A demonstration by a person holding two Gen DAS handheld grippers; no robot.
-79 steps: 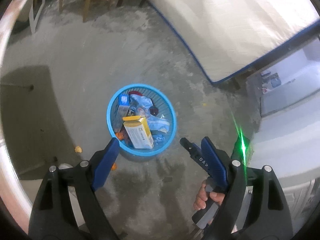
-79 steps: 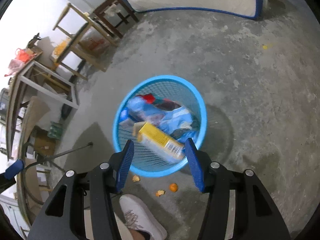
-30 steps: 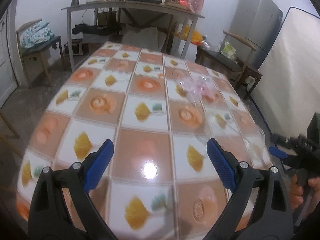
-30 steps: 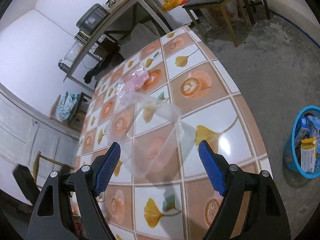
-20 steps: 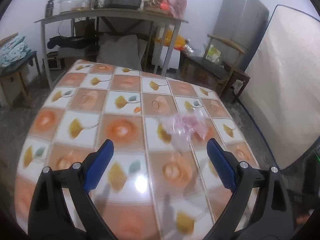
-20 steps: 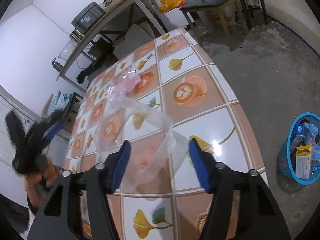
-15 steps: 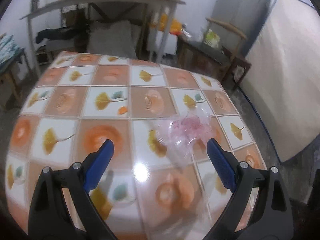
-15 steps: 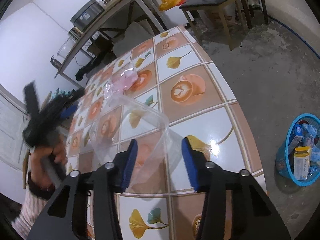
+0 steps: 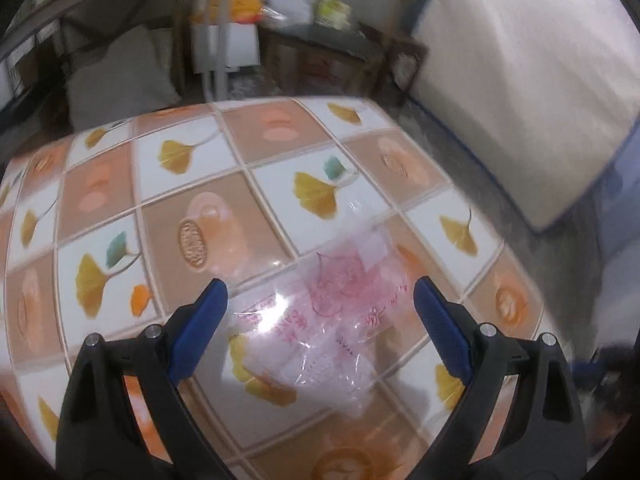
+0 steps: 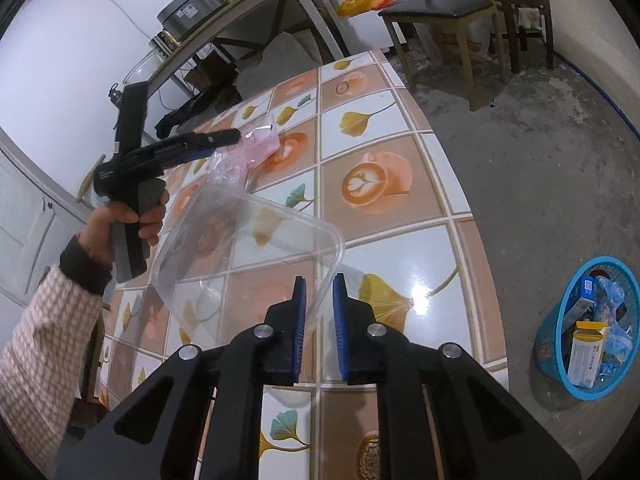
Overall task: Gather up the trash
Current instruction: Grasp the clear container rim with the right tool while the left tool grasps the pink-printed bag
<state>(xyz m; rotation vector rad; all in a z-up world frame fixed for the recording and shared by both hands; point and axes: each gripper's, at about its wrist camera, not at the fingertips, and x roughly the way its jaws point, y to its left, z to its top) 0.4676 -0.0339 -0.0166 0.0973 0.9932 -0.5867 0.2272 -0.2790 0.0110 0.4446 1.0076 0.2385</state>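
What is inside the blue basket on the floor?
The blue basket holds a yellow-topped box, a blue box and blue wrappers. Anything beneath them is covered.

No lettering can be read. The clear plastic bag on the table carries red print, and the boxes in the blue basket carry labels, all too blurred or small.

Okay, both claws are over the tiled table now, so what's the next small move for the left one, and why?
Probably lower the left claw a little and close it on the crumpled clear plastic bag with pink print. Its fingers are wide open with the bag lying flat on the tiled table between them, not yet touched. The right claw already looks nearly closed on the rim of the clear plastic container.
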